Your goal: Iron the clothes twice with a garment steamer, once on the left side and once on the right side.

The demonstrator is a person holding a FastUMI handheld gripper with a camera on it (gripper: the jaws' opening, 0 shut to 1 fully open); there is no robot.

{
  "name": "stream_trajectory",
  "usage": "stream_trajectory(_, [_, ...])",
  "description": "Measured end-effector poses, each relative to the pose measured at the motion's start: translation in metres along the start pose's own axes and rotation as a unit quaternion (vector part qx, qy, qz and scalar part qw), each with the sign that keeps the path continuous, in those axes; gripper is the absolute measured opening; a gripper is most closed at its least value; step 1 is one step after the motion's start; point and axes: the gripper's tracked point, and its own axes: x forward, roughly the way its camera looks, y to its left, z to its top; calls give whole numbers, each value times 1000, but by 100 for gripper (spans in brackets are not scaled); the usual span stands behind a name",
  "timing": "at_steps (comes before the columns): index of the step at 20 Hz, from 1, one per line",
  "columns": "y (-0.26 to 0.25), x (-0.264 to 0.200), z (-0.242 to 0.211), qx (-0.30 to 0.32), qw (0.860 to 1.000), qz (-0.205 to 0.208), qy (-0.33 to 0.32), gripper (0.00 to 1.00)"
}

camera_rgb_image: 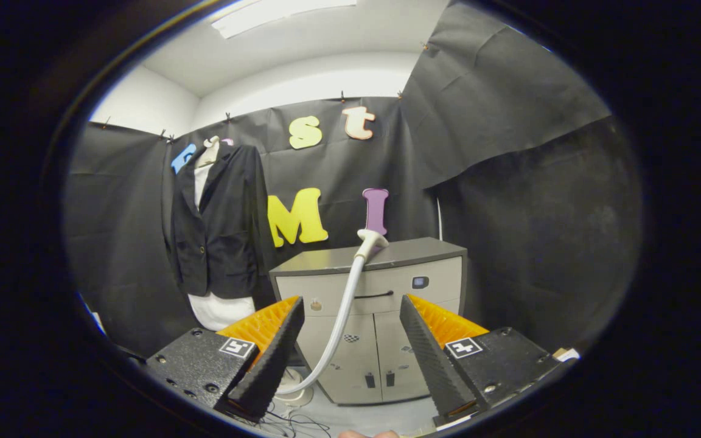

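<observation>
1. Open room lies between the tool (pixel 350 310) and the grey cabinet (pixel 381 322) ahead. The cabinet's front and the dark cloth wall behind it close off the far side.
2. Another fold of dark cloth hangs close on the right, so the roomier side is the left, toward the hanging clothes.
3. The tool is released: its two fingers (pixel 271 359) stand well apart with nothing pressed between them. It is held level, pointing at the cabinet's doors.
4. A small part of the person's hand (pixel 367 434) shows at the near edge below the tool.
5. The garment steamer head (pixel 372 238) rests on the cabinet's flat top, near its front edge, beyond the fingers and untouched.
6. The steamer's pale hose (pixel 341 322) drops from the head, curves down through the gap between the fingers and reaches a round base (pixel 294 394) on the floor (pixel 381 417), near the left finger.
7. The clothes, a dark jacket (pixel 219 225) over a white shirt (pixel 219 309), hang on the wall at far left, just beside the cabinet's left edge.
8. Thin dark cables (pixel 299 423) lie loose on the floor by the base, in the near path.
</observation>
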Motion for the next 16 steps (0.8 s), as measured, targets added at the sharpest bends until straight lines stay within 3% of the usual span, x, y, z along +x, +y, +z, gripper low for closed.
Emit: stream_trajectory(16, [4, -8, -4, -9, 1000, -15, 15, 99])
